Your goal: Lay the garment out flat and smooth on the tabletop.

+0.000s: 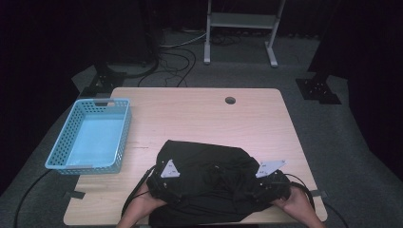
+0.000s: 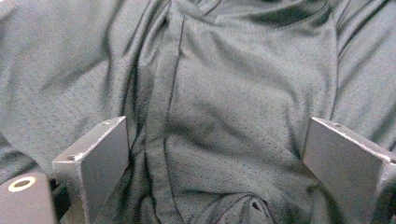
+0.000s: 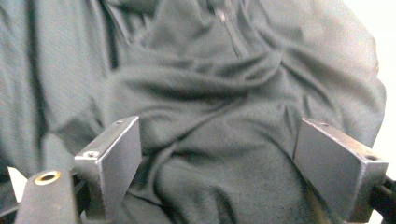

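Black mesh garment [image 1: 204,183] bunching lower centre between left gripper [image 1: 164,183] and right gripper [image 1: 266,186] — both gaping wide, fabric between jaws, unpinched. Wooden table [image 1: 199,116], blue basket [image 1: 90,137] sitting left; dark carpeted room.

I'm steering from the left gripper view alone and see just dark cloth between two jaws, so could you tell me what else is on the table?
Observer: A light blue basket stands at the table's left edge, apart from the black garment.
Operator: Thank you. Where is the right gripper?
Observer: The right gripper is at the garment's right side, jaws wide apart with cloth between them.
Operator: Is anything in the basket?
Observer: Nothing; its floor is bare.
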Demonstrator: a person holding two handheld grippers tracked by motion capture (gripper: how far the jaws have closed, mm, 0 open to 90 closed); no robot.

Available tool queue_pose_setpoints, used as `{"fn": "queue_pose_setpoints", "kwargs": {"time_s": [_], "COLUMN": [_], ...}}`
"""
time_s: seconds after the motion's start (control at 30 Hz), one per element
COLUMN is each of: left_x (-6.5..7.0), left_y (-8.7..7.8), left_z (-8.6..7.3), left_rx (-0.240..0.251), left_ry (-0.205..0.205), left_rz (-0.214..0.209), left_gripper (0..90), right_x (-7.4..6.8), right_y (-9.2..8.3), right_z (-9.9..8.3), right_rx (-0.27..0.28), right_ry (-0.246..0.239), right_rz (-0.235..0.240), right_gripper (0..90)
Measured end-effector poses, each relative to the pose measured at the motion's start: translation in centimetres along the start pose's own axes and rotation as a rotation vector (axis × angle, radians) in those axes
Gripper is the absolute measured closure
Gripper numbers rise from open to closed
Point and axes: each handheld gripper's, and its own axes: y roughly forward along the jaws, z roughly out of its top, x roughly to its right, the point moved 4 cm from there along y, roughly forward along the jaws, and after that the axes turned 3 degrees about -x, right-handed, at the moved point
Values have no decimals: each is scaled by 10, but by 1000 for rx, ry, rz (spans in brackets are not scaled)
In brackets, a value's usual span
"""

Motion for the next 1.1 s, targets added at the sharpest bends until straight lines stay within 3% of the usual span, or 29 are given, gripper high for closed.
{"fn": "queue_pose_setpoints", "kwargs": {"time_s": [0.1, 0.13, 0.17, 0.23, 0.37, 0.5, 0.6, 0.63, 0.67, 0.7, 0.83, 0.9, 1.1], "left_x": [0, 0, 0, 0, 1, 0, -1, -1, -2, -3, -5, -6, -13], "left_y": [-5, -6, -6, -7, -5, 0, 4, 5, 6, 6, 9, 11, 17], "left_z": [5, 9, 9, 15, 25, 31, 35, 36, 38, 39, 45, 47, 50], "left_rx": [23, 30, 30, 35, 46, 40, 42, 40, 38, 39, 36, 31, -5], "left_ry": [-2, 4, 4, 12, 23, 30, 31, 31, 35, 37, 44, 46, 45], "left_rz": [5, 6, 6, 7, 7, 0, -7, -9, -8, -9, -18, -23, -41], "left_gripper": [70, 70, 71, 71, 73, 98, 111, 113, 127, 127, 154, 163, 308], "right_x": [-1, 0, 0, 2, 8, 18, 21, 22, 22, 22, 16, 13, 8], "right_y": [-8, -10, -10, -8, 3, 15, 18, 18, 19, 19, 19, 16, -2], "right_z": [4, 7, 7, 9, 10, 11, 13, 14, 16, 16, 17, 17, 19], "right_rx": [42, 72, 72, 80, 48, 31, 18, 12, 10, 10, 8, 20, 90], "right_ry": [21, 42, 42, 87, 153, 268, 290, 292, 279, 279, 195, 160, 91], "right_rz": [18, 46, 46, 78, 100, 177, 184, 182, 169, 169, 134, 121, 151], "right_gripper": [185, 227, 227, 273, 359, 427, 466, 490, 589, 589, 790, 831, 867]}}
